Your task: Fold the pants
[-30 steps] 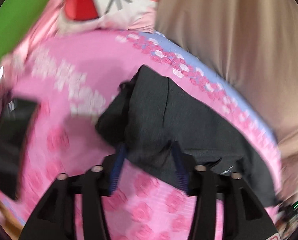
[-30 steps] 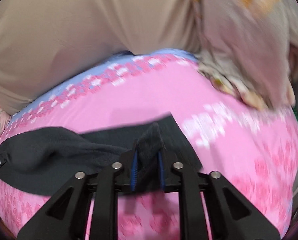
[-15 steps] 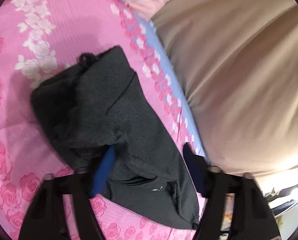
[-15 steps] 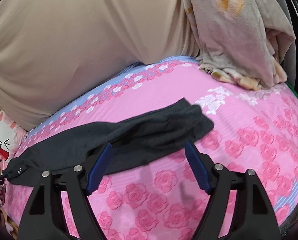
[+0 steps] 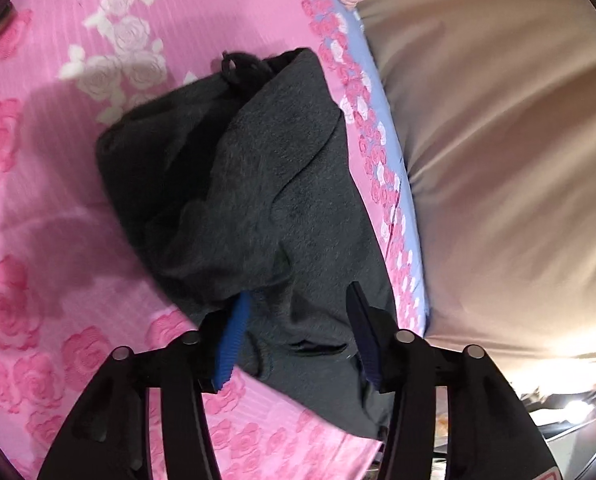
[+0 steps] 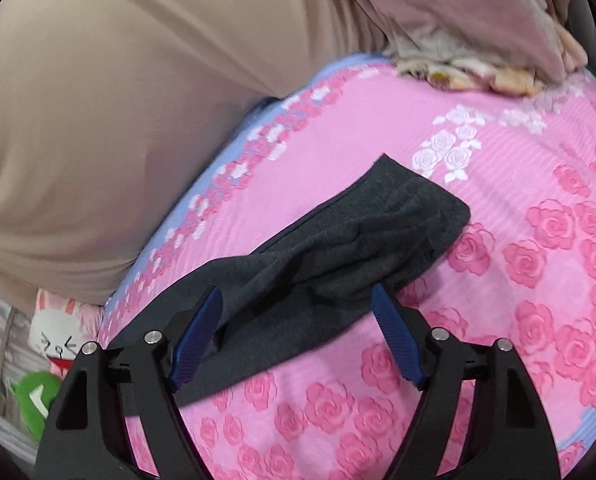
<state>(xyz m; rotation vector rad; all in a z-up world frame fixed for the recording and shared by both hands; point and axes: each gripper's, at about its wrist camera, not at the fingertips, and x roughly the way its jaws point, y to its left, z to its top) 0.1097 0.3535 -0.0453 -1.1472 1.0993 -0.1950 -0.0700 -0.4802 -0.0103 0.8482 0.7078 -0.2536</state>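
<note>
Both grippers, left gripper [image 5: 298, 320] and right gripper [image 6: 298, 324], are hovering wide apart, gripping nothing, over the dark pants [image 6: 329, 264] lying bunched on the bed [image 6: 537, 240]; pinching one layer risks dragging the fold apart.

Home bedroom. Pink rose-print bedsheet [image 6: 537, 248] spread under both grippers; crumpled blanket [image 6: 477, 40] far ahead of the right one; cartoon-rabbit plush pillow [image 6: 60, 336] and green plush [image 6: 32, 400] at its left.
</note>
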